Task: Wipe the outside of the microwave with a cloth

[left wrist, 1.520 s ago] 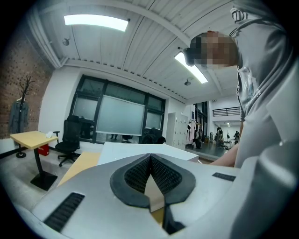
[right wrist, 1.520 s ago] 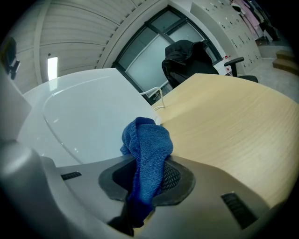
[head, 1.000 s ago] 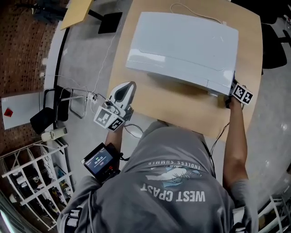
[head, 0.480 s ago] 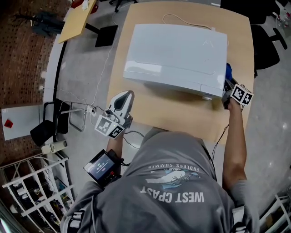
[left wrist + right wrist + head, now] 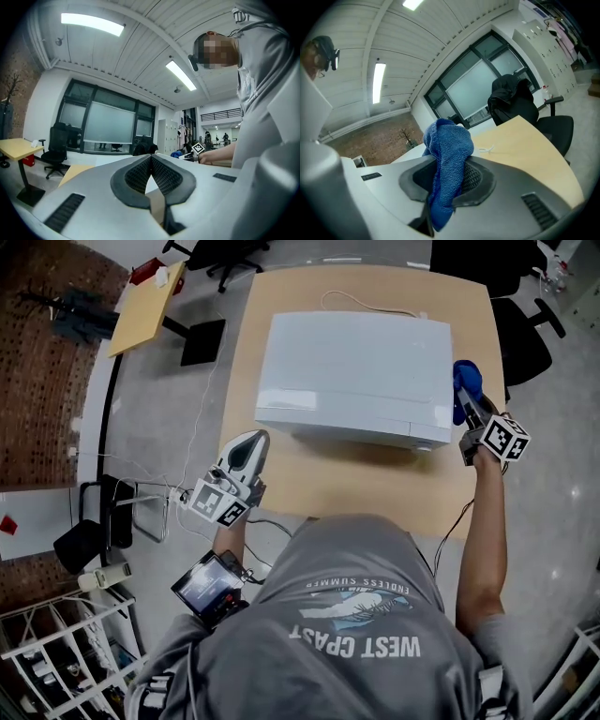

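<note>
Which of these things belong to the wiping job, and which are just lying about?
For the job:
- microwave
- blue cloth, clamped in the right gripper
- table under the microwave
- left gripper, shut and empty

Lying about:
- black office chair
- small side desk
- white wire rack

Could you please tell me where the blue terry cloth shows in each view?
Head view: blue terry cloth, upper right, beside the white microwave.
Left gripper view: tiny blue patch, centre-right.
Right gripper view: centre, clamped in the right claw.
Shared landmark: light wooden table.
</note>
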`<state>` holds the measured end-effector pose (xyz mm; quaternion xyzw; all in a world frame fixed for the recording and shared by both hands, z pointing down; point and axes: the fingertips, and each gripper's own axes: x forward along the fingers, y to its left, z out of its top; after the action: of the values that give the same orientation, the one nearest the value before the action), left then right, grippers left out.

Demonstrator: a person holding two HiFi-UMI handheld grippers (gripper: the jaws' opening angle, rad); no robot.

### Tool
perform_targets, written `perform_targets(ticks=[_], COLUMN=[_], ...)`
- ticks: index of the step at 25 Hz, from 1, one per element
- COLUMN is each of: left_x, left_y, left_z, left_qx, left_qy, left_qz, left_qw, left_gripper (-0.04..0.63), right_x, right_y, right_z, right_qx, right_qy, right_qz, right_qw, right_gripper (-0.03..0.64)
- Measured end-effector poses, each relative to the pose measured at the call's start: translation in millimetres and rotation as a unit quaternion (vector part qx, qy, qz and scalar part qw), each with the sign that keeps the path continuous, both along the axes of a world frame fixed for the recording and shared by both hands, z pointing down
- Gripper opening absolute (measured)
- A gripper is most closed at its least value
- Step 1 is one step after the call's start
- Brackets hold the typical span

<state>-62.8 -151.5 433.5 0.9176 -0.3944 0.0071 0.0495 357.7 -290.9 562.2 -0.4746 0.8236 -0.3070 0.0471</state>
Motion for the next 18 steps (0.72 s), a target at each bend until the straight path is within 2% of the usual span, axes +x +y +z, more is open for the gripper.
perform_targets(ticks=[4, 9, 12, 18], left_x=[2.3, 12.3, 20.3, 39.8], left_y=[-13.8, -23.7, -26.5, -36.2], left_z=[-15.8, -22.5, -26.1, -38.2], left_qx=[0.021, 0.023, 0.025, 0.034], left_qy=[-0.002, -0.005, -0.015, -0.025], left_qz=[0.041, 0.107, 0.154, 0.245], left_qw=[0.999, 0.9939, 0.9877, 0.9686], left_gripper=[0.021, 0.023, 0.023, 0.023], right_x=[-0.6, -24.0, -52.3, -118.2], right_y=[1.9, 4.3, 5.3, 6.3], right_z=[-47.6, -106.3, -139.5, -183.2], right_qx=[0.041, 0.095, 0.122, 0.161], right_qy=[0.032, 0.071, 0.078, 0.091], right_qz=[0.009, -0.005, -0.028, -0.091], right_qw=[0.999, 0.993, 0.989, 0.979], right_gripper=[0.089, 0.089, 0.089, 0.089])
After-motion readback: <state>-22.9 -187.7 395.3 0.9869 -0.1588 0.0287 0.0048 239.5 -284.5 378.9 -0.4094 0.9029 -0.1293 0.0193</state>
